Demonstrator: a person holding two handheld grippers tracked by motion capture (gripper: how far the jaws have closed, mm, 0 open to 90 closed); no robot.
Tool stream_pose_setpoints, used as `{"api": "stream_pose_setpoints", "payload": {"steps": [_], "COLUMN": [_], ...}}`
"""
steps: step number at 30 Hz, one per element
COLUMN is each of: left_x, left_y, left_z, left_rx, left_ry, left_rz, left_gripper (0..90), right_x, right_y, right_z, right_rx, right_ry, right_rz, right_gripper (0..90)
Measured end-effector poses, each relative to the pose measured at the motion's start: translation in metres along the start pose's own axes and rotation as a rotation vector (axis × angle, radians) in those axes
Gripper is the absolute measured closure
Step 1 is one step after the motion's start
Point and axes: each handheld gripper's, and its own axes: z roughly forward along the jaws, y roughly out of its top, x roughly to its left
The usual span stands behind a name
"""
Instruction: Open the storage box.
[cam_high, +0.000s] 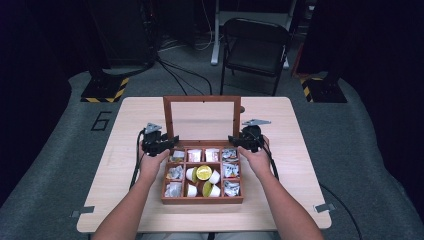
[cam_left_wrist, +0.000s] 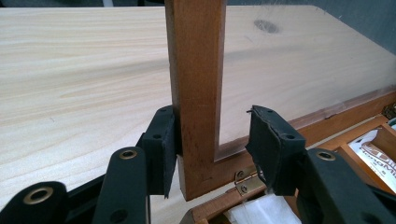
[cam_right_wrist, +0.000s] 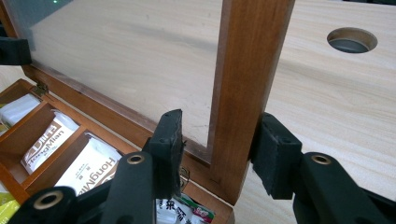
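Wooden box (cam_high: 202, 199) at mid-surface (cam_high: 125, 150), its glazed lid (cam_high: 202, 99) standing upright on rear hinges. My left claw (cam_left_wrist: 212, 149) brackets the lid's left stile near the hinge: outer pad touching the wood, inner pad over the glass, a gap showing. My right claw (cam_right_wrist: 219, 156) brackets the right stile likewise, and is as closed as it gets. I judge both clamped on the lid. Step in hand: gripping the lid to swing it. Next move calls for both hands tipping together, evenly, so the hinges are not twisted.
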Motion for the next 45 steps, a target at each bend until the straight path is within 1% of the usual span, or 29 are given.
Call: {"api": "stream_pose_setpoints", "payload": {"steps": [2,3,5,6,8,13,14,18,21,24,28,29,34,36,37,38,42,44,45], "left_x": [0.001,0.001,0.002,0.003,0.003,0.005,0.005,0.006,0.005,0.006,0.006,0.005,0.001,-0.001,-0.003,-0.005,-0.009,-0.010,-0.013], "left_y": [0.000,0.000,0.000,0.000,0.000,0.003,0.003,0.003,0.004,0.004,0.005,0.004,0.005,0.005,0.005,0.005,0.006,0.006,0.007], "left_z": [0.001,0.001,0.003,0.004,0.005,0.006,0.007,0.007,0.008,0.008,0.009,0.010,0.014,0.016,0.016,0.017,0.019,0.020,0.021], "left_rx": [0.004,0.003,0.002,0.004,0.003,0.027,0.028,0.029,0.034,0.038,0.037,0.033,0.030,0.030,0.032,0.027,0.033,0.041,0.054], "left_ry": [-0.001,-0.001,0.001,0.004,0.003,-0.003,-0.004,-0.003,0.003,-0.002,-0.001,-0.002,0.018,0.033,0.038,0.052,0.074,0.083,0.091], "left_rz": [-0.002,-0.005,-0.006,0.000,-0.008,-0.011,-0.014,-0.031,-0.032,-0.041,-0.061,-0.070,-0.096,-0.097,-0.098,-0.097,-0.083,-0.082,-0.070], "left_gripper": [52.9,52.9,52.9,52.8,52.8,52.7,52.6,52.7,52.7,52.7,51.7,51.1,45.9,43.5,42.4,41.3,37.9,36.4,34.8], "right_x": [-0.001,-0.001,-0.002,-0.002,-0.003,-0.004,-0.003,-0.005,-0.004,-0.005,-0.005,-0.005,-0.005,-0.006,-0.005,-0.005,-0.005,-0.005,-0.005], "right_y": [0.001,0.001,0.002,0.002,0.001,0.003,0.003,0.003,0.003,0.004,0.004,0.003,0.003,0.003,0.003,0.003,0.003,0.003,0.003], "right_z": [0.001,0.001,0.002,0.003,0.004,0.006,0.006,0.007,0.008,0.008,0.008,0.009,0.010,0.011,0.011,0.011,0.011,0.011,0.011], "right_rx": [0.008,0.011,0.016,0.015,0.015,0.023,0.026,0.020,0.017,0.011,0.010,0.009,0.009,0.006,0.007,0.005,0.005,0.006,0.005], "right_ry": [0.001,0.001,0.001,0.000,-0.001,-0.002,-0.002,-0.003,-0.001,-0.001,-0.002,-0.001,0.002,0.004,0.000,-0.001,-0.002,-0.001,-0.002], "right_rz": [-0.005,0.004,0.005,0.008,0.016,0.010,0.018,0.020,0.046,0.036,0.041,0.053,0.078,0.080,0.089,0.090,0.089,0.087,0.081], "right_gripper": [55.3,55.2,55.1,55.1,55.0,54.8,54.7,54.6,54.5,54.5,54.3,54.2,52.9,52.6,52.5,52.3,52.2,52.2,52.2]}}
